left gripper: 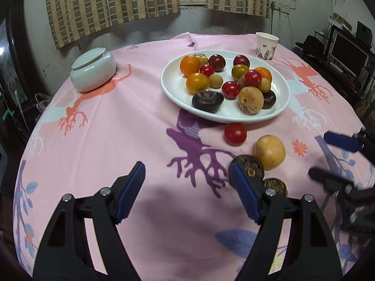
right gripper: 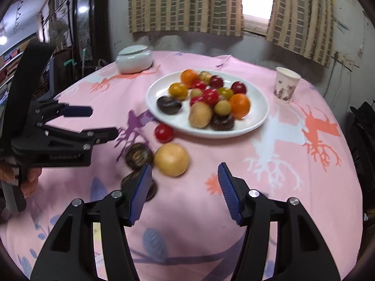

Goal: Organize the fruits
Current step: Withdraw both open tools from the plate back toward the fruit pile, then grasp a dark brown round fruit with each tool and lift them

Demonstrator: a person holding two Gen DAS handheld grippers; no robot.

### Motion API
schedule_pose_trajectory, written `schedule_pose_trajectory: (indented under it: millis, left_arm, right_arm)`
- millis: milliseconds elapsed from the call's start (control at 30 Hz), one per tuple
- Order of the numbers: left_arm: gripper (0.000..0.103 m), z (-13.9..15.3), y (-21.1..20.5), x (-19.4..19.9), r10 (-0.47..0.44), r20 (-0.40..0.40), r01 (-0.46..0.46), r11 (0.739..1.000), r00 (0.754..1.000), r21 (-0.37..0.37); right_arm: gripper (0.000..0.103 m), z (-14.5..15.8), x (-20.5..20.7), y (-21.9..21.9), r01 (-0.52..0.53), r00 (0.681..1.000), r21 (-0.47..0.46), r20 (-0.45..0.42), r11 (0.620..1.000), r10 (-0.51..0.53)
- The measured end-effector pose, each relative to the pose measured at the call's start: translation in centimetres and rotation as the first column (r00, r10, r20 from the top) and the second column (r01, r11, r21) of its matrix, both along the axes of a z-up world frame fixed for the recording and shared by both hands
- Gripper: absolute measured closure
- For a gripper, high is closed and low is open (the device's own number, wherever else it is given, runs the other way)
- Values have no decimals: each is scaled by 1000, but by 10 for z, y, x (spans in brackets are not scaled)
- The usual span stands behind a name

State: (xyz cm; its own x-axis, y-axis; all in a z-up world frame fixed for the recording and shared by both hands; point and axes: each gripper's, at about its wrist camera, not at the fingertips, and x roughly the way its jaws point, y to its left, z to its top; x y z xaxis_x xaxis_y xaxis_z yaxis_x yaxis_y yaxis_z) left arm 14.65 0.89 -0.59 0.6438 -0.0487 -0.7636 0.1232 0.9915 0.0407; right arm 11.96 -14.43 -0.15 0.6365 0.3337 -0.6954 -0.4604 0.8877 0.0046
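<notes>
A white plate (left gripper: 171,86) (right gripper: 257,121) holds several fruits: oranges, red tomatoes, dark round fruits and tan ones. On the pink cloth in front of it lie a red tomato (left gripper: 235,134) (right gripper: 163,133), a yellow-tan fruit (left gripper: 269,151) (right gripper: 171,159) and two dark brown fruits (left gripper: 252,167) (right gripper: 138,156). My left gripper (left gripper: 187,173) is open and empty, its right finger just beside the dark fruits. My right gripper (right gripper: 185,171) is open and empty, just in front of the yellow-tan fruit. Each gripper shows in the other's view, the right one (left gripper: 328,154) and the left one (right gripper: 103,121).
A lidded pale ceramic jar (left gripper: 93,70) (right gripper: 134,58) stands at the back left of the round table. A paper cup (left gripper: 266,45) (right gripper: 286,84) stands at the back right. Curtains and a wall lie behind; shelves and a monitor (left gripper: 349,53) are to the right.
</notes>
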Motion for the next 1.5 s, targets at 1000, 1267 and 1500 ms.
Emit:
schedule_pose_trajectory:
  millis: [1000, 1267, 1500]
  left_arm:
    - [20, -16, -32, -6, -148, 0, 148, 986, 989, 74]
    - [24, -31, -52, 9, -169, -37, 171, 983, 985, 73]
    - [58, -39, -66, 11, -214, -47, 217, 973, 976, 73]
  right_arm:
    - [58, -23, 1, -1, -55, 994, 12, -94, 998, 56]
    - [57, -21, 1, -22, -23, 995, 57, -97, 998, 29]
    - [57, -16, -2, -21, -36, 995, 61, -86, 997, 41]
